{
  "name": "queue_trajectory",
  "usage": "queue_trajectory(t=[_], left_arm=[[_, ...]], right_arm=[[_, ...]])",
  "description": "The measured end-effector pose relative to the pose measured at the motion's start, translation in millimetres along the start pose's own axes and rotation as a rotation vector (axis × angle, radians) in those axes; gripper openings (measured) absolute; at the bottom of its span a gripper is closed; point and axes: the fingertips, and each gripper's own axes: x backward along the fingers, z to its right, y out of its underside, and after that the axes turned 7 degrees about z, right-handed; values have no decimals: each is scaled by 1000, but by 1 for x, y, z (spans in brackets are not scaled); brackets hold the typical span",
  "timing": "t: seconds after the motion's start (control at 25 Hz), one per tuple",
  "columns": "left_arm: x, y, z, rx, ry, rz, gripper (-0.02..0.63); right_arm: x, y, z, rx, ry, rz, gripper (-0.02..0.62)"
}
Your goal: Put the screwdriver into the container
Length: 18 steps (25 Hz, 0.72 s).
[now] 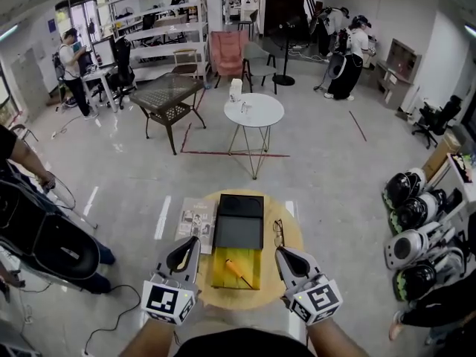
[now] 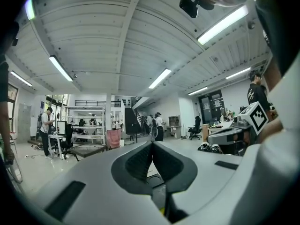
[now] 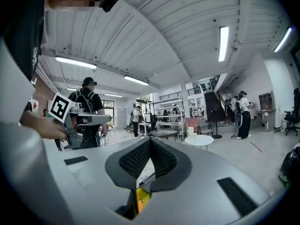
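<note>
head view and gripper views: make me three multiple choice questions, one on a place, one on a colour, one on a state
1. Where does the screwdriver lie? A on the yellow tray; B on the floor; C on a chair.
2. What colour is its handle? A blue; B orange; C green.
3. How do the left hand-held gripper's jaws stand? A wide apart; B shut on eyeglasses; C together, empty.
Answers: 1 A, it rests on the tray's yellow surface; 2 B, the head view shows orange; 3 C, the left gripper view shows the pads meeting with nothing between.
</note>
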Motion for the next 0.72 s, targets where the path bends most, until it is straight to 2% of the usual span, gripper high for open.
queue_trajectory(t=[0.4,0.72], left_arm=[[32,9,15,-9,-32,-18,17],[49,-3,34,-11,-31,-2,17]], right_arm=[[29,-17,-8,24,15,70,12],[53,-39,-24,8,-11,107,12]])
